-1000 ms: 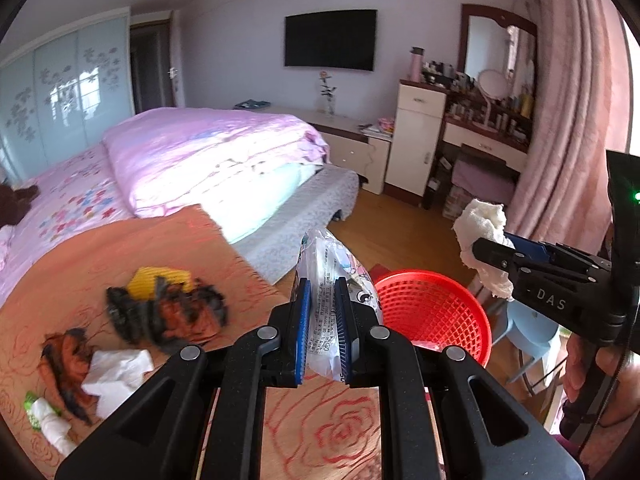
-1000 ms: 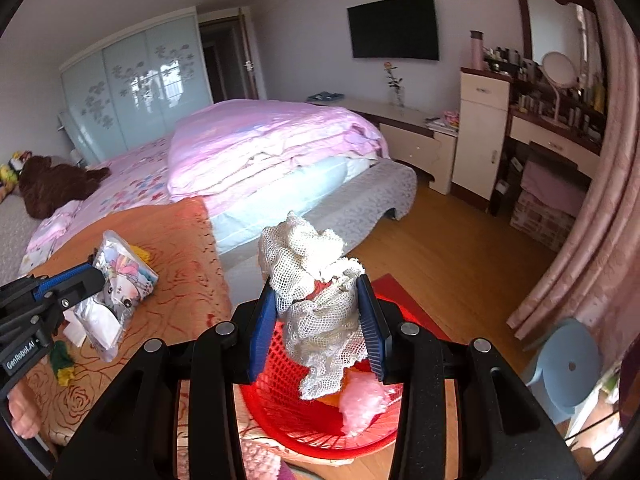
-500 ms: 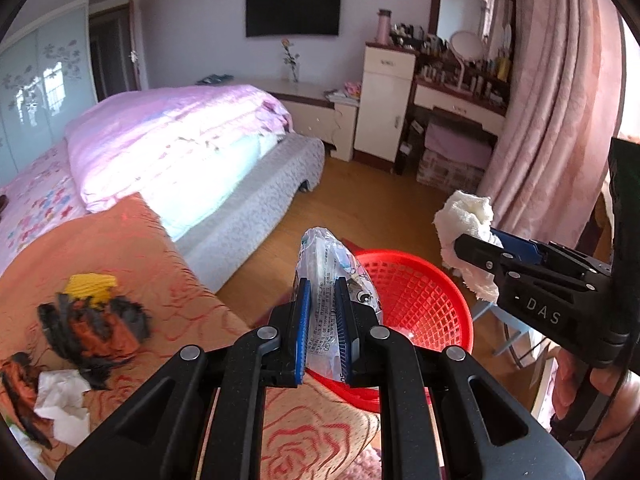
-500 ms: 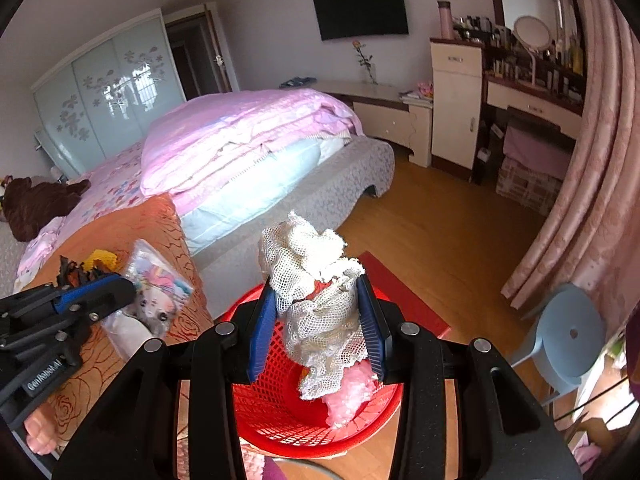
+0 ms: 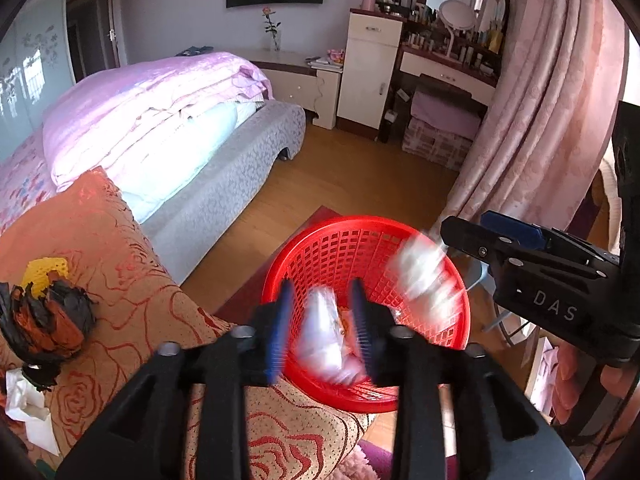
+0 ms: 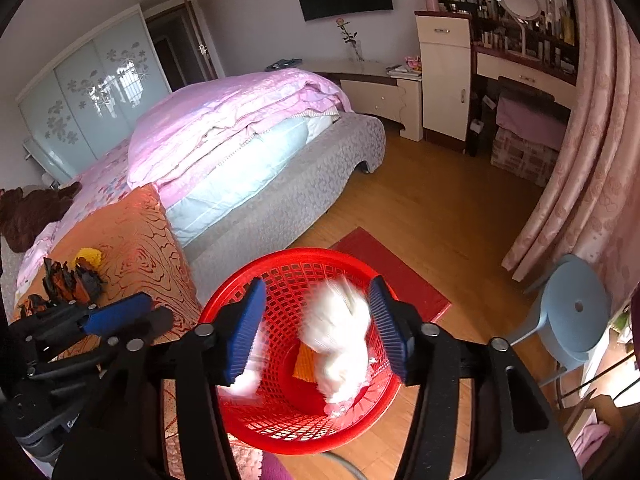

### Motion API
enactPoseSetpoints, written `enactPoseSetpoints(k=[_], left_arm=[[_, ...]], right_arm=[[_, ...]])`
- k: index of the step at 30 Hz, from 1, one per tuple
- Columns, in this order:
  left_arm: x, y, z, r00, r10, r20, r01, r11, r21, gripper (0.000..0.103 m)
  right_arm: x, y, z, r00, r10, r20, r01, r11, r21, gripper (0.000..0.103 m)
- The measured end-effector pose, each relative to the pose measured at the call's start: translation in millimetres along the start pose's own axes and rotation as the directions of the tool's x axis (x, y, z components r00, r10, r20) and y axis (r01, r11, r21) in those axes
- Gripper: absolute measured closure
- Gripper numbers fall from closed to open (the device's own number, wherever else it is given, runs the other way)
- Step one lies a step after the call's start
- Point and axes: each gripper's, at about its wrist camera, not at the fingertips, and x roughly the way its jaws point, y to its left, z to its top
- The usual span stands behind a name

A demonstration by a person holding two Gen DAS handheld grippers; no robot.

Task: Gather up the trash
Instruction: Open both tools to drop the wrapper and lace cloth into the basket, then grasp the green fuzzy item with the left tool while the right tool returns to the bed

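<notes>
Both pieces of trash are motion-blurred, so you can barely read their shapes: the plastic wrapper is a white smear between your left gripper fingers, and the lacy white cloth a pale blob between your right gripper fingers. Both pairs of fingers have just been opening and stand apart, gripping nothing — each item hangs loose over the red mesh basket. More crumpled scraps — black, orange, yellow — lie on the rose-patterned orange cover, partly cut off at the edge.
</notes>
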Motion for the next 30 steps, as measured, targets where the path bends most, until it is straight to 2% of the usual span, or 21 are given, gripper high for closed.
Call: enactPoseSetpoints(k=[1,7,15,19,23,30], left_arm=[[-1.3,1.3,-0.5,1.000,0.000,0.005,0.000,1.000,-0.005,0.061],[-10.4,7.0,-3.9,1.000,0.008,0.026,-0.007,1.000,-0.028,0.054],[-21.7,20.8,-6.4,0.998,0.040,0.047,-0.036,0.996,-0.082,0.051],[-32.4,25.6,-8.9,0.996,0.066,0.066,-0.058,0.992,-0.110,0.041],[-49.0,32.0,-15.0,0.989,0.112,0.101,-0.100,0.988,-0.120,0.037],[-81.2,52.5,-30.0,0.965,0.219,0.145,-0.195,0.967,-0.163,0.034]], right_arm=[[0.2,-1.1,0.3,1.000,0.000,0.001,0.000,1.000,0.000,0.046],[1.8,-0.9,-2.8,1.000,-0.006,0.006,0.006,1.000,-0.007,0.044],[-4.4,5.3,-2.9,1.000,-0.016,0.025,0.016,0.999,-0.028,0.044],[-6.5,10.3,-3.2,0.999,-0.012,0.031,0.013,0.999,-0.039,0.044],[-8.9,15.2,-4.2,0.999,-0.002,0.039,0.004,0.999,-0.054,0.038],[-16.1,34.0,-7.6,0.998,0.022,0.059,-0.016,0.995,-0.100,0.032]])
